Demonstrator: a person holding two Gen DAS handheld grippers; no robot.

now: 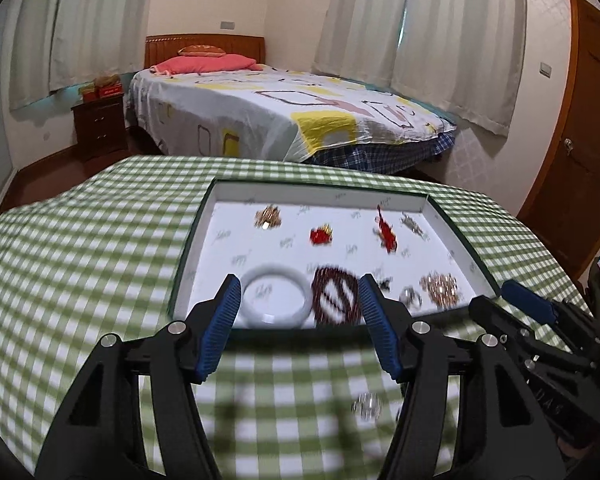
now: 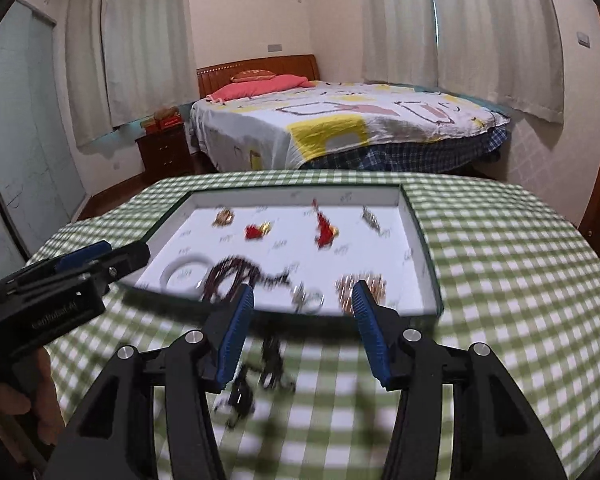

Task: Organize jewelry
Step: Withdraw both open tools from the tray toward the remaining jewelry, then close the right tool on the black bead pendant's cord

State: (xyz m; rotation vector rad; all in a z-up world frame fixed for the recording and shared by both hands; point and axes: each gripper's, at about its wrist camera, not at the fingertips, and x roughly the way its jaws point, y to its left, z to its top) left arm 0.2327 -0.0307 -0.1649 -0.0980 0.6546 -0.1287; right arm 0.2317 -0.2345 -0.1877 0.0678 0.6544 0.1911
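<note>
A shallow white tray [image 1: 204, 216] [image 2: 418, 240] sits on the green checked tablecloth. In it lie a white bangle [image 1: 276, 297] [image 2: 184, 276], a dark beaded bracelet [image 1: 336, 294] [image 2: 230, 274], red ornaments [image 1: 321, 235] [image 2: 325, 229], gold pieces [image 1: 440, 289] [image 2: 362, 286] and a silver ring [image 2: 309, 299]. My left gripper [image 1: 298, 292] is open and empty above the tray's near edge. My right gripper [image 2: 303, 298] is open and empty. A dark jewelry piece [image 2: 260, 376] lies on the cloth between its fingers. A small silver piece [image 1: 367, 404] lies on the cloth under the left gripper.
The table drops off at its far edge [image 1: 260, 160]. Beyond it stand a bed [image 1: 280, 116], a dark nightstand [image 1: 100, 128] and a wooden door [image 1: 580, 160]. The right gripper shows at the right of the left wrist view [image 1: 540, 320].
</note>
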